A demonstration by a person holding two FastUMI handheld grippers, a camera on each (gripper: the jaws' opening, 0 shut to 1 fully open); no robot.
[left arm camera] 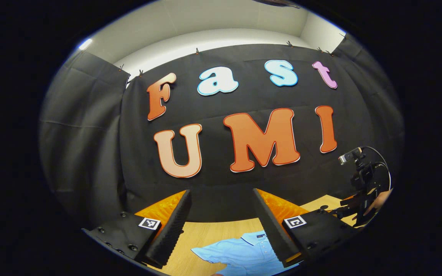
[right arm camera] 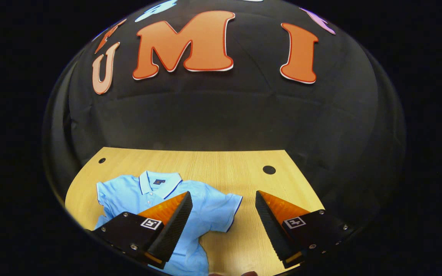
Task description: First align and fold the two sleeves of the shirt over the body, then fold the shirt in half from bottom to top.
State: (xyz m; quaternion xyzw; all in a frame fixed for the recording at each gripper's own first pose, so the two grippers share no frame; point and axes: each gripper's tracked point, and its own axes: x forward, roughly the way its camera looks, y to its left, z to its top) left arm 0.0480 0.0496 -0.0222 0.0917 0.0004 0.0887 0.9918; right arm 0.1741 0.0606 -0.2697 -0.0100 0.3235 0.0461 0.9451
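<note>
A light blue polo shirt [right arm camera: 155, 195] lies on the wooden table [right arm camera: 221, 165], collar toward the black wall and front up. Its short sleeves spread out to both sides, one sleeve [right arm camera: 226, 209] reaching toward the table's middle. My right gripper [right arm camera: 223, 195] hovers open above the shirt's near side, with that sleeve between its fingers in the picture and nothing held. My left gripper [left arm camera: 221, 193] is open too, raised and aimed at the wall, with the shirt [left arm camera: 244, 253] low between its fingers. The right gripper [left arm camera: 359, 207], with a hand on it, shows at the far right of the left gripper view.
Two round holes [right arm camera: 269, 169] [right arm camera: 102, 160] are cut in the tabletop near the back edge. Black cloth closes the booth behind and beside the table. Bare wood lies to the right of the shirt.
</note>
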